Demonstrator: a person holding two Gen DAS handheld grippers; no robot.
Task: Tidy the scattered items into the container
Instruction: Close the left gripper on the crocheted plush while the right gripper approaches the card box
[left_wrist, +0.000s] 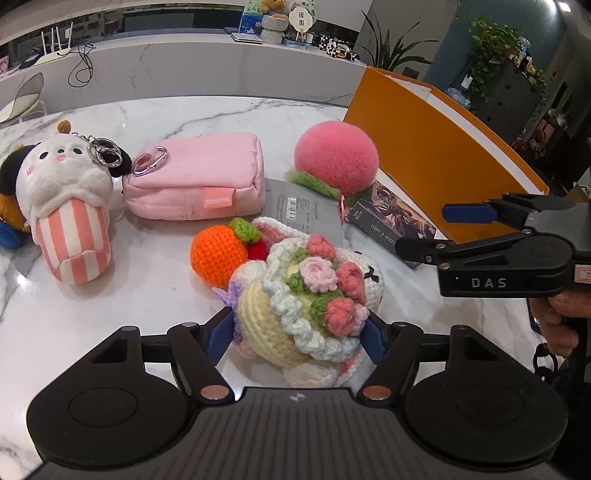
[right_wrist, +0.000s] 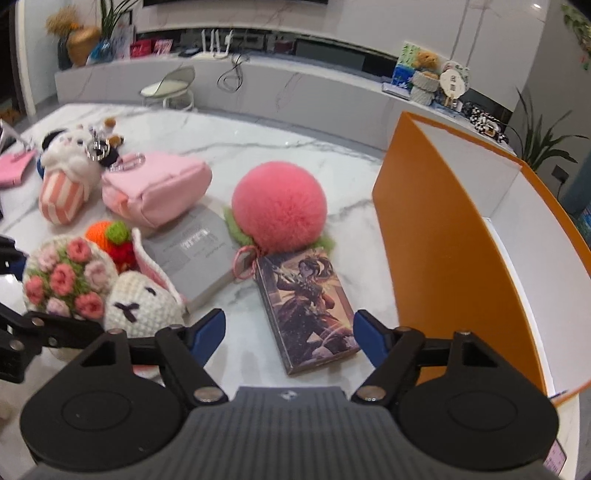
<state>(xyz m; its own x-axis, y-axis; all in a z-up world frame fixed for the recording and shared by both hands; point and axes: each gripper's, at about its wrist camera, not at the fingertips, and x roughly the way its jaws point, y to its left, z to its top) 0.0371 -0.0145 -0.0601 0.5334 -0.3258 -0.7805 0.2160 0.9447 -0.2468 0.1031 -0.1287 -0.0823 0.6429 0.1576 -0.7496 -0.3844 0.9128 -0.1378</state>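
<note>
I seem to be working in a home living room. My items lie on a white marble table (right_wrist: 295, 147), and behind it a long marble media ledge (right_wrist: 314, 85) runs along the far wall under a dark screen. On that ledge I see a white router (right_wrist: 216, 46) with antennas at left, a teddy bear (right_wrist: 426, 61) in a knitted basket at right. A houseplant (right_wrist: 543, 144) stands far right, a small stool (right_wrist: 168, 86) far left.

Bench: white marble (right_wrist: 303, 155), under my tools.
Ahead of my right tool: card box (right_wrist: 308, 306), pink pompom (right_wrist: 279, 206).
Its right: orange container (right_wrist: 424, 236).
Ahead-left: pink pouch (left_wrist: 195, 177), striped plush (left_wrist: 66, 206), crochet bunny (left_wrist: 295, 302).
</note>
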